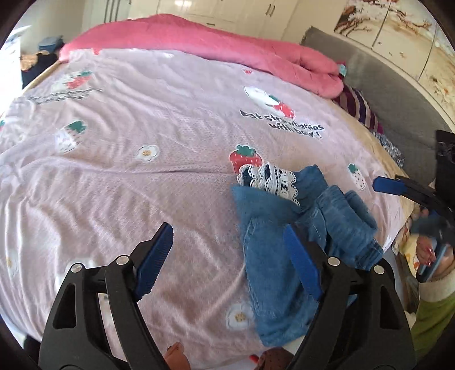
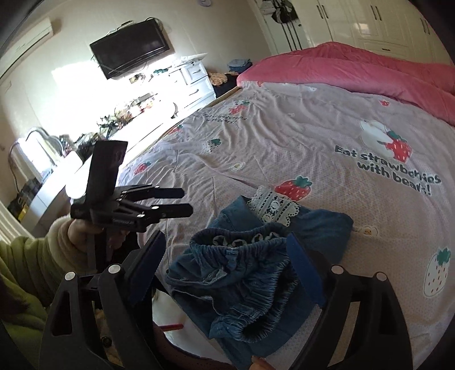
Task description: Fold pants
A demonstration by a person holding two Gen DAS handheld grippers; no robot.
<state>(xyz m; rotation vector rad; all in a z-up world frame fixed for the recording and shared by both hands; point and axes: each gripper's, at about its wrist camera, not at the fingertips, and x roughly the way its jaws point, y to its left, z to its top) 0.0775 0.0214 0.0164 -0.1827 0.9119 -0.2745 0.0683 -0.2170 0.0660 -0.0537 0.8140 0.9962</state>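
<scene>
While both black plastic grippers with ribbed blue pads, the left gripper (image 1: 227, 256) and the right gripper (image 2: 227, 267), hang with fingers spread apart and gripping nothing, the small blue denim pants with white lace trim (image 2: 256, 256) lie crumpled just beyond them. These rest near the edge of the wrinkled pink strawberry-print bedsheet (image 1: 142, 185), and a plush pink quilt (image 1: 199, 45) is bunched along the far side.

A home bedroom: a wide bed under a pale pink strawberry-print bedspread (image 2: 284, 136), a rolled pink quilt (image 1: 199, 42) at its far side, white wardrobe doors (image 2: 369, 20) beyond, and a black wall-mounted television (image 2: 129, 51) above a white dresser (image 2: 196, 76) at left.
</scene>
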